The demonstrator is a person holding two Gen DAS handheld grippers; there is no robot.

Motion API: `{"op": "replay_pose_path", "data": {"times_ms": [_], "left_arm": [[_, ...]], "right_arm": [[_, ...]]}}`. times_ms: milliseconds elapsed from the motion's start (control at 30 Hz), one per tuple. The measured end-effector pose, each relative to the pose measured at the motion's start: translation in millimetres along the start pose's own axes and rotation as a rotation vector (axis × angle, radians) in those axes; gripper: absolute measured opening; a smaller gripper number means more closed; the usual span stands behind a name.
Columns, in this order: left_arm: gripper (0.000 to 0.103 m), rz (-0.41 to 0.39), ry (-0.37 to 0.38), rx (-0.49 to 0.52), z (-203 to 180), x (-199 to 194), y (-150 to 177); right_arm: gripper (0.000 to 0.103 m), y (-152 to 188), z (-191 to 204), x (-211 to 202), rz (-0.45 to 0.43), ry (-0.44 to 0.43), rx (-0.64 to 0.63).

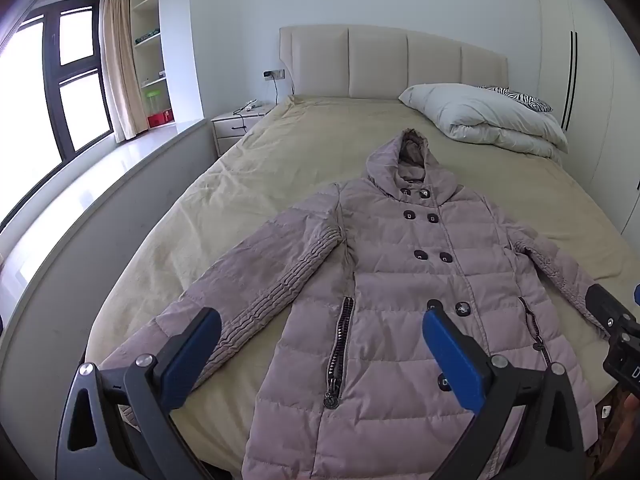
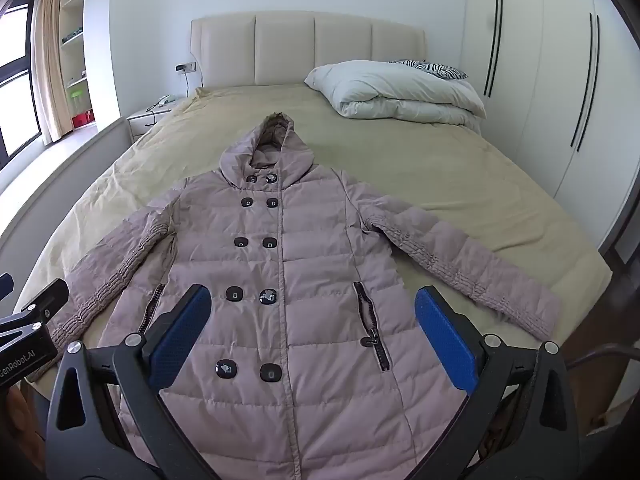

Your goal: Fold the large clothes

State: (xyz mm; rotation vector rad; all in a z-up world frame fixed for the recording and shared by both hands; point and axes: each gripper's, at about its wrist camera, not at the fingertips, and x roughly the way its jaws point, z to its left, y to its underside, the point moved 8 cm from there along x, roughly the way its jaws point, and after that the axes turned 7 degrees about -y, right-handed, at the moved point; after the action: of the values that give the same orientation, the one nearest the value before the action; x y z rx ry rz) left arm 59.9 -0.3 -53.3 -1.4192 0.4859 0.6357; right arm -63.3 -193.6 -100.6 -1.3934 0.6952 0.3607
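A bedroom, with a wide bed (image 2: 460, 184) under a tan sheet. Above its foot the left gripper (image 1: 322, 330) and right gripper (image 2: 313, 306) hang side by side, jaws spread wide and holding nothing. Below them a buttoned mauve padded coat (image 2: 288, 272) lies flat, front up, sleeves spread, hood towards the headboard (image 2: 308, 50). A folded white duvet (image 2: 396, 92) sits beside the headboard.

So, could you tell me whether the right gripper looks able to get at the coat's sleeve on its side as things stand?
Probably yes. The right gripper hangs open over the coat, and that sleeve lies flat and uncovered on the bed, spread away from the body. Nothing sits between them.
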Motion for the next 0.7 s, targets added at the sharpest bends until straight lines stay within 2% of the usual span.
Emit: {"op": "replay_pose_path", "data": {"times_ms": [700], "left_arm": [[0.103, -0.001, -0.005, 0.007, 0.3, 0.1, 0.1]], "right_arm": [[0.103, 0.4, 0.5, 2.6, 0.003, -0.002, 0.003]]}}
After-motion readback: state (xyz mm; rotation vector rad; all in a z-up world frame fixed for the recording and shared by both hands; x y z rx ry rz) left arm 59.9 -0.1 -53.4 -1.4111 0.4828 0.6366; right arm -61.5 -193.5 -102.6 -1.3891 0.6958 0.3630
